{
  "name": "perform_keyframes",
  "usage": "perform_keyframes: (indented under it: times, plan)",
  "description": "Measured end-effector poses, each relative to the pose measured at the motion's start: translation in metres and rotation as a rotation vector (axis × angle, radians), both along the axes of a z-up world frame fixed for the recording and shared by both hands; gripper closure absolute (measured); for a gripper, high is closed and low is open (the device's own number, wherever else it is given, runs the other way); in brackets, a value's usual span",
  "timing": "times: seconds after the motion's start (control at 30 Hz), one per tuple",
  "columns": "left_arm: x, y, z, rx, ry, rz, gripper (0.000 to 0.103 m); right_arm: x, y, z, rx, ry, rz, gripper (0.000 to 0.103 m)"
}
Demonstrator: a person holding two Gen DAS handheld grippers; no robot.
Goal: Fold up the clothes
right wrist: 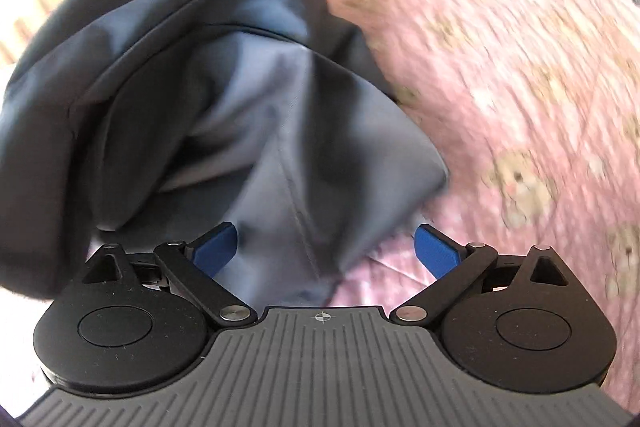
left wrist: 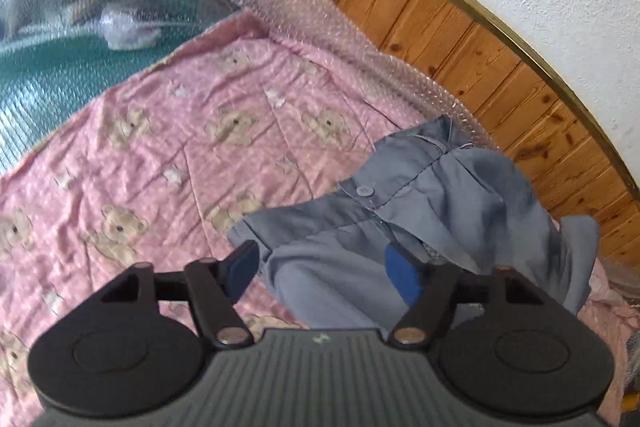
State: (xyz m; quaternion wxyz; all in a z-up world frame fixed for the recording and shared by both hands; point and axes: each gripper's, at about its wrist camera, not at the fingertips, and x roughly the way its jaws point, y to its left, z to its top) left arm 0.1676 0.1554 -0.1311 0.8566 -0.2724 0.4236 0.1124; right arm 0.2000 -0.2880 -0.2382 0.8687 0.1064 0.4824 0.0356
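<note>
A grey-blue buttoned shirt [left wrist: 432,195] lies bunched on the pink bear-print quilt [left wrist: 168,147], close to the wooden headboard. My left gripper [left wrist: 324,273] is open right at the shirt's near edge. Cloth fills the gap between its blue pads, and a fold drapes over the right pad [left wrist: 402,277]. In the right wrist view the same shirt [right wrist: 192,99] rises as a dark crumpled mound. My right gripper [right wrist: 325,249] is open too, with a tapering grey fold reaching down between its fingers. This view is blurred by motion.
A wooden headboard [left wrist: 460,39] with a brass rail curves behind the shirt under a white wall. Bubble wrap [left wrist: 304,11] lines the quilt's far edge. A green mat [left wrist: 52,75] and plastic-covered items lie to the left. The quilt [right wrist: 500,87] stretches open to the right.
</note>
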Motion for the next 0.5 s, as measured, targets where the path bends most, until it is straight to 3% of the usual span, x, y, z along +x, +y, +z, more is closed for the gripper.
perform_keyframes:
  times: [0.07,0.13,0.23,0.27,0.3,0.33,0.4,0.5]
  plan:
    - [0.006,-0.003,-0.019,-0.083,0.032,0.006,0.013,0.005,0.001,-0.005,0.027,0.009,0.004,0.01]
    - [0.011,-0.009,-0.039,-0.144,0.078,0.013,0.012,0.011,0.01,-0.008,0.016,-0.002,0.021,0.02]
    - [0.02,-0.018,-0.063,-0.172,0.099,0.041,0.019,0.018,0.02,-0.007,-0.013,-0.036,0.067,0.058]
    - [0.026,-0.018,-0.066,-0.183,0.086,0.04,0.041,0.02,0.02,-0.003,-0.004,-0.049,0.087,0.085]
    - [0.032,-0.017,-0.065,-0.194,0.063,0.032,0.085,0.022,0.015,0.008,0.012,-0.069,0.095,0.089]
    - [0.039,-0.012,-0.061,-0.204,0.046,0.03,0.101,0.02,0.005,0.027,0.007,-0.116,0.096,0.091]
    - [0.027,0.005,-0.02,-0.206,-0.061,0.027,0.101,0.013,-0.022,0.073,-0.031,-0.237,0.091,0.099]
    - [0.0,0.031,0.05,-0.202,-0.25,0.018,0.101,-0.005,-0.089,0.151,-0.106,-0.408,0.027,0.1]
